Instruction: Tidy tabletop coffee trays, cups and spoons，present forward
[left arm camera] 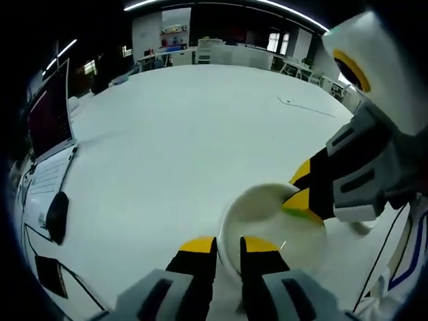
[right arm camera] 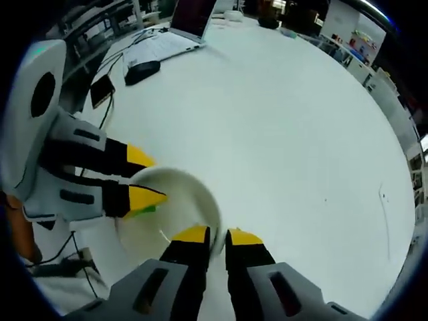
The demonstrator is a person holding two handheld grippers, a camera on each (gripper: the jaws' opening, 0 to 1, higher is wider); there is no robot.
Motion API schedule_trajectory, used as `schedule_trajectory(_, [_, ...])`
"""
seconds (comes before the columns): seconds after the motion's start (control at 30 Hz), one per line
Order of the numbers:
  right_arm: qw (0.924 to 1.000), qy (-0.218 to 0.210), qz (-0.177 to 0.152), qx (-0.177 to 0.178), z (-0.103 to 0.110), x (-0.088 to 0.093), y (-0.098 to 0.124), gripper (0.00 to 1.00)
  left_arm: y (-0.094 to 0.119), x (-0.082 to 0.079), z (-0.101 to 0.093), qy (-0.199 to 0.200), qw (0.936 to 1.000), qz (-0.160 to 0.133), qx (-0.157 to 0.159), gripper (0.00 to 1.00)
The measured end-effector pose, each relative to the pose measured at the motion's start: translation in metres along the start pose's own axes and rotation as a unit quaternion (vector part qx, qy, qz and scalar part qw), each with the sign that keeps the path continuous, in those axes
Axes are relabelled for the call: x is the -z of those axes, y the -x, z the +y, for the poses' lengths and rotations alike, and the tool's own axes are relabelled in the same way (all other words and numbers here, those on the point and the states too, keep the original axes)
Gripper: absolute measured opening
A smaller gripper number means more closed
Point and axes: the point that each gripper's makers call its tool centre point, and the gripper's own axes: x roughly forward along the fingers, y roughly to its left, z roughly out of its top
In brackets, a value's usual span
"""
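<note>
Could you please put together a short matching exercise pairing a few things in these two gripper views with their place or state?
Things:
1. white cup
2. laptop
3. black mouse
4. green item

Places or states:
A. inside the cup, by a yellow jaw tip
B. gripped at its rim from two sides
C. open, at the table edge
D. lying beside the laptop

Pairs: 1-B, 2-C, 3-D, 4-A
</note>
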Motion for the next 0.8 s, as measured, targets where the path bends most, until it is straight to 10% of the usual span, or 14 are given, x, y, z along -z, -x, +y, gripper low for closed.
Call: schedule_trajectory(0.8, [0.9983, -0.048, 0.028, -0.017, 0.007, 0.012, 0.014, 0.06, 0.006, -0.005, 0.0, -0.012, 0.9971, 0.056, -0.051, 0.09])
